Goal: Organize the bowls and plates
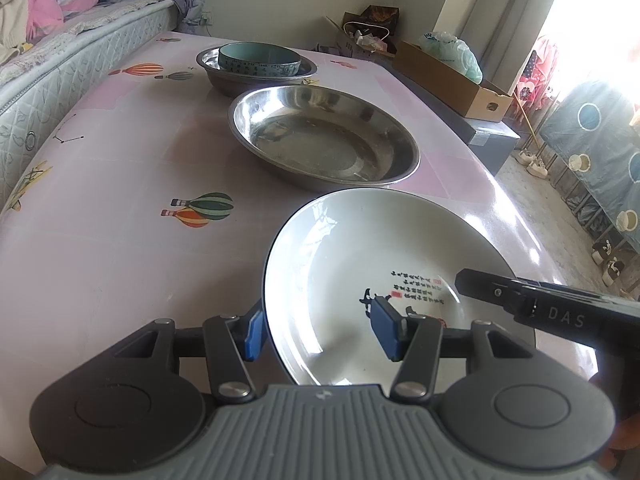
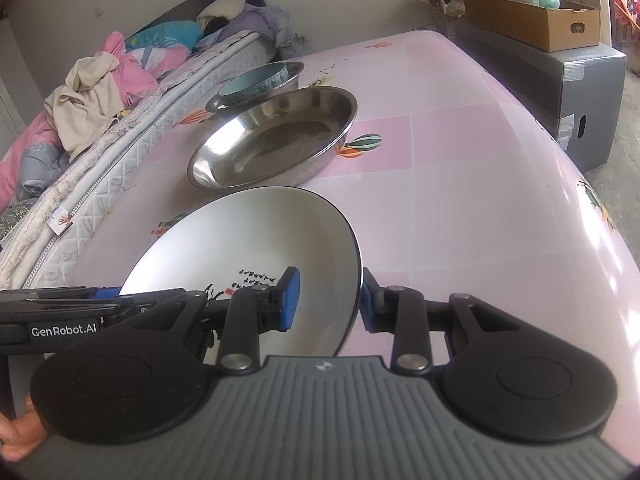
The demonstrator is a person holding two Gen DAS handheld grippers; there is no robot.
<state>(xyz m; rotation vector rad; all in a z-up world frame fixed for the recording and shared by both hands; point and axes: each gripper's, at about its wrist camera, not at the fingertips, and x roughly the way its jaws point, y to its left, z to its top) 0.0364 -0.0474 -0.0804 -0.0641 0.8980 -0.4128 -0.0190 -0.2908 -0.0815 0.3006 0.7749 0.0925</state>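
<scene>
Left wrist view: your left gripper [image 1: 318, 330] has its jaws apart around the white plate's [image 1: 360, 248] rim. The steel dish [image 1: 324, 136] waits ahead.

Right wrist view: your right gripper [image 2: 326, 300] straddles the other rim, jaws apart. Squeeze both next, then lift the plate.

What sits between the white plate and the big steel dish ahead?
Nothing visible. The white plate, straddled at its rims by the left gripper and right gripper, has only bare tablecloth before the large steel dish.

Black linkages, silver screws, blue fingers [image 1: 256, 330], ribbed grey housing, "GenRobot.AI" marking.
</scene>
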